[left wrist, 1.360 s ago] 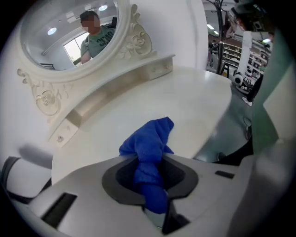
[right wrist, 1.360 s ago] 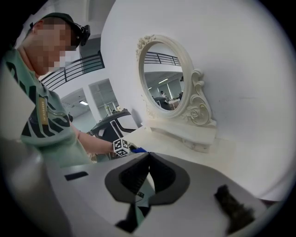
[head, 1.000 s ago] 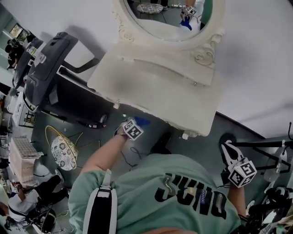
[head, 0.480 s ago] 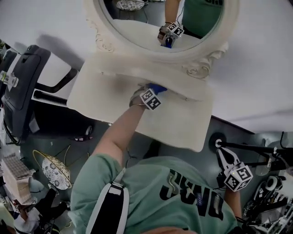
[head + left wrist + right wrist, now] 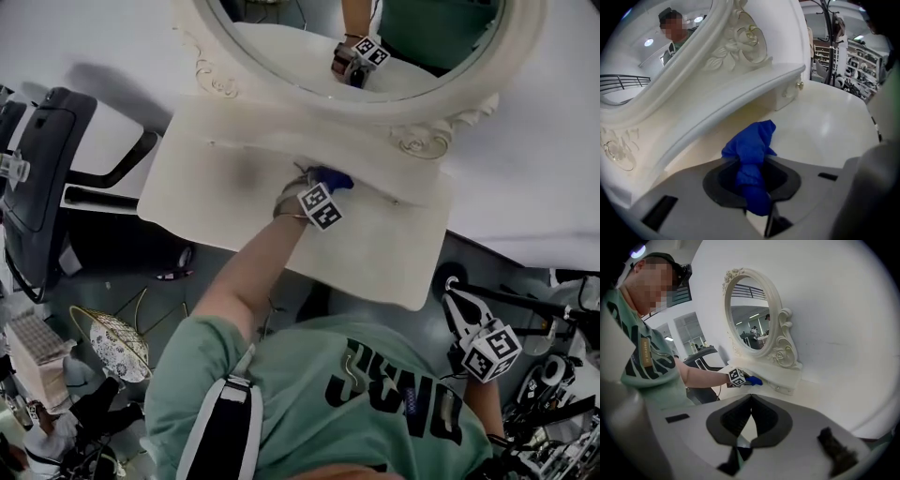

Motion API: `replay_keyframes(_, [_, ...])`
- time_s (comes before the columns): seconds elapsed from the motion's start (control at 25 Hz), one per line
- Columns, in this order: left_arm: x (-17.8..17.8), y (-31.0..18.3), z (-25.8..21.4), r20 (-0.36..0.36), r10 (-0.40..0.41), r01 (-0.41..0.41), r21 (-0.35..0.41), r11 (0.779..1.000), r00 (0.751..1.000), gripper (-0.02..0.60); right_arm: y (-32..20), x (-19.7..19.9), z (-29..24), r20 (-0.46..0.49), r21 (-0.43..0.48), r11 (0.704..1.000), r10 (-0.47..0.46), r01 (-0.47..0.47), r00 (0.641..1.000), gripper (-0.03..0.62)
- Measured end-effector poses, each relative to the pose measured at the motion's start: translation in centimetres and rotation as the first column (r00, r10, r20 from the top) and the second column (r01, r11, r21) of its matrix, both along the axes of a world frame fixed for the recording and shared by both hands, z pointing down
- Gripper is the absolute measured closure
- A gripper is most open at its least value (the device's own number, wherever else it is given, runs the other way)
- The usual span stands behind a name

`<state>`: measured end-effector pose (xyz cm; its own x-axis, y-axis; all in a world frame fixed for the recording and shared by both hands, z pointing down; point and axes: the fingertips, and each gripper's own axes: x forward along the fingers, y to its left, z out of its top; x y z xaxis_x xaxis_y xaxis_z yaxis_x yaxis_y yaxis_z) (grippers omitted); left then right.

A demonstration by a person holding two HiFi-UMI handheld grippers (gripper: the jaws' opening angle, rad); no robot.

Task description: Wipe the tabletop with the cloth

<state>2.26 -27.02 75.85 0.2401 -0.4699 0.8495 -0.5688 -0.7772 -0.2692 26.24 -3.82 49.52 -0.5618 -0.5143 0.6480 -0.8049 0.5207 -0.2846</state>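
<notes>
At back of tabletop (image 5: 375, 246), just beside mirror base (image 5: 740, 96): left gripper (image 5: 754, 187) clamped on bunched blue cloth (image 5: 751, 145). Right gripper (image 5: 750, 423) closed, empty, well apart. Best: press cloth flatter, overlap strokes, steer clear of knob (image 5: 800, 85).

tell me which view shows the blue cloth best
The left gripper view: the blue cloth sits large and central, clamped in the left gripper. The head view shows just a blue tip; the right gripper view, a distant speck.
</notes>
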Motion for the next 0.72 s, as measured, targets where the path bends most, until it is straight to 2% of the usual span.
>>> replay_keyframes(0.2, [-2.0, 9.2, -0.1, 0.013, 0.005, -0.004, -0.024, 1.0, 1.0, 0.488, 2.2, -0.7, 0.0, 0.035, 0.032, 0.997, -0.078, 0.077, 0.996, 0.582])
replay_keyframes(0.4, [-5.8, 21.4, -0.6, 0.05, -0.087, 0.091, -0.065, 0.994, 0.995, 0.489, 7.6, 0.1, -1.4, 0.078, 0.11, 0.983, -0.156, 0.147, 0.985, 0.582])
replay_keyframes(0.48, [-6.8, 28.8, 1.2, 0.092, -0.1, 0.115, -0.181, 0.977, 0.991, 0.486, 11.3, 1.9, -1.9, 0.088, 0.133, 0.981, -0.152, 0.14, 0.984, 0.582])
replay_keyframes(0.56, [-7.6, 37.9, 4.4, 0.146, -0.088, 0.132, -0.331, 0.934, 0.985, 0.485, 15.1, 4.3, -2.4, 0.094, 0.145, 0.983, -0.129, 0.115, 0.987, 0.582])
replay_keyframes(0.6, [-7.8, 41.7, 5.4, 0.164, -0.088, 0.145, -0.373, 0.916, 0.982, 0.485, 16.7, 5.6, -2.6, 0.096, 0.148, 0.984, -0.114, 0.099, 0.989, 0.582])
replay_keyframes(0.64, [-7.6, 44.1, 5.5, 0.166, -0.104, 0.162, -0.389, 0.907, 0.981, 0.485, 18.0, 6.9, -2.9, 0.098, 0.151, 0.985, -0.099, 0.083, 0.99, 0.582])
replay_keyframes(0.72, [-6.1, 44.0, 4.0, 0.119, -0.166, 0.198, -0.356, 0.913, 0.979, 0.485, 19.8, 9.3, -3.4, 0.099, 0.155, 0.987, -0.067, 0.051, 0.993, 0.582])
